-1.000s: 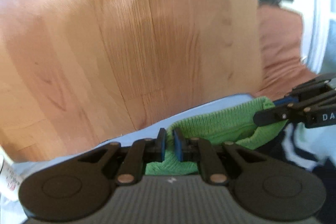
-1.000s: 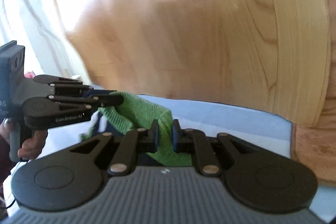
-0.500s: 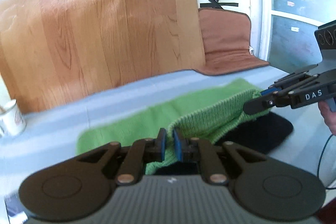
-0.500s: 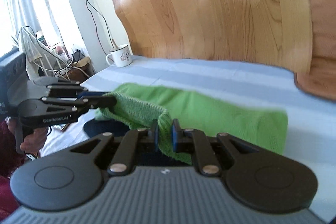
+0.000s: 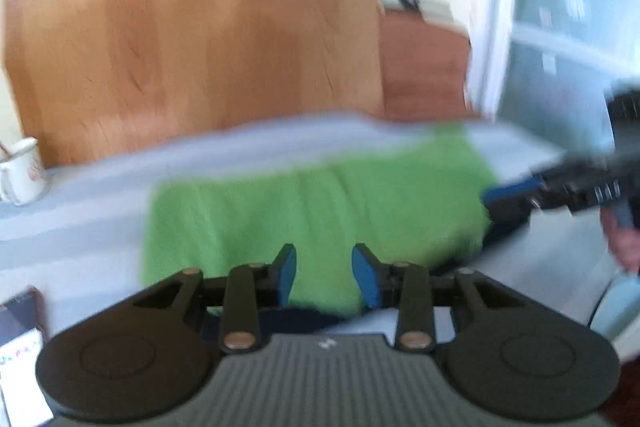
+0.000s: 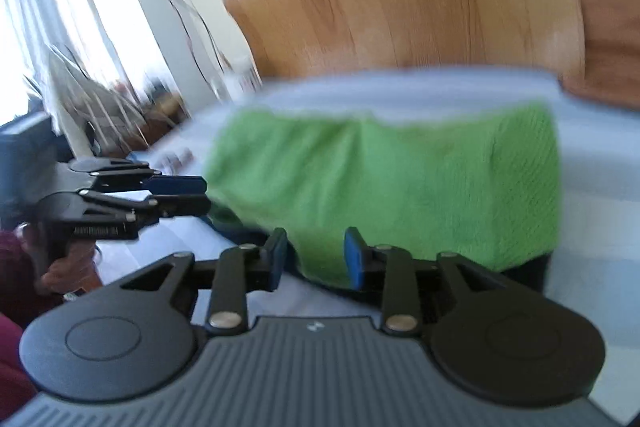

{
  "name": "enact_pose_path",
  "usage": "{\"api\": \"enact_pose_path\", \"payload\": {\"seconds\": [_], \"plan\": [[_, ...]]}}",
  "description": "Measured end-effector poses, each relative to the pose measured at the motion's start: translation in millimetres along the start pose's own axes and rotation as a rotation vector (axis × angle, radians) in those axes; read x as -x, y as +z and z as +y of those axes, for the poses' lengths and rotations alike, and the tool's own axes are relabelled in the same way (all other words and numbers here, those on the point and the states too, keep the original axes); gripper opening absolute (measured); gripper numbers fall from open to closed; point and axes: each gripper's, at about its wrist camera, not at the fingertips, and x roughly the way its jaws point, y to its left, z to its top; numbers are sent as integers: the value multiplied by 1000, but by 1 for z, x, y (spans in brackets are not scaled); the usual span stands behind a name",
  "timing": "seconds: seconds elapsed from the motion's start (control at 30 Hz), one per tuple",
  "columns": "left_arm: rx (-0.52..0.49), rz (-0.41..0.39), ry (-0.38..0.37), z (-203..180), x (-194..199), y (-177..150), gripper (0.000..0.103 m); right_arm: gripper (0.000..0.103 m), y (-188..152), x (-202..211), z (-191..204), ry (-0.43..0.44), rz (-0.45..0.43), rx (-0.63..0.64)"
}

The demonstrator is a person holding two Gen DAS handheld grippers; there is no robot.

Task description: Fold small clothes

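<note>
Your left gripper [image 5: 324, 273]: jaws opening, blue pads spread w/ a clear gap, not pressing on anything. The near edge of the green knit garment [image 5: 316, 211] sits in line w/ that gap, but the pads are off it. Right gripper [image 6: 316, 255]: same story, jaws opening, blue pads apart, green knit edge between them but not pinched.

The garment lies flat, folded over, on the pale blue striped cloth-covered table [image 5: 80, 219]. A dark navy piece of clothing [image 6: 528, 269] pokes out from under its near edge and its right corner.

In the right wrist view your left gripper shows side-on at the left, just beside the garment's left end; your hand [image 6: 70, 269] wraps its handle. In the left wrist view the right gripper comes in from the right, near the garment's right end.

Writing: small white logo mark on each gripper body, too small to read. Pale lettering on the right gripper's side is blurred; can't read it.

Further out: white enamel mug [image 5: 20, 171] w/ a red print, far left of the table; print unreadable. Wood-grain panel [image 5: 200, 27] stands behind the table, brown cushion [image 5: 424, 67] to its right. Box w/ coloured print [image 5: 20, 343] at near left, text illegible.
</note>
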Motion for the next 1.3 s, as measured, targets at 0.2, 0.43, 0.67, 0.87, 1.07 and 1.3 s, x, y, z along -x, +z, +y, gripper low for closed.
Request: {"api": "enact_pose_path", "payload": {"seconds": [0.2,0.43,0.67,0.87,1.07,1.3], "plan": [[189,-69,38,44,-25,43,23,38,30,-27,-15,-119,-124,-99],[199,70,242,57,-115,32,9,33,15,-87,-29,-391,-67,-7],[22,44,407,32,-132,10,6,2,-9,-60,-82,-319,-133,-274],[64,87,412,33,-127,23,6,18,-14,-32,-93,-222,-161,-417],[213,14,190,24,-87,45,7,56,-36,20,-104,-146,-267,-644],[271,84,-95,3,-115,54,4,56,-49,11,-108,-189,-145,-729]]}}
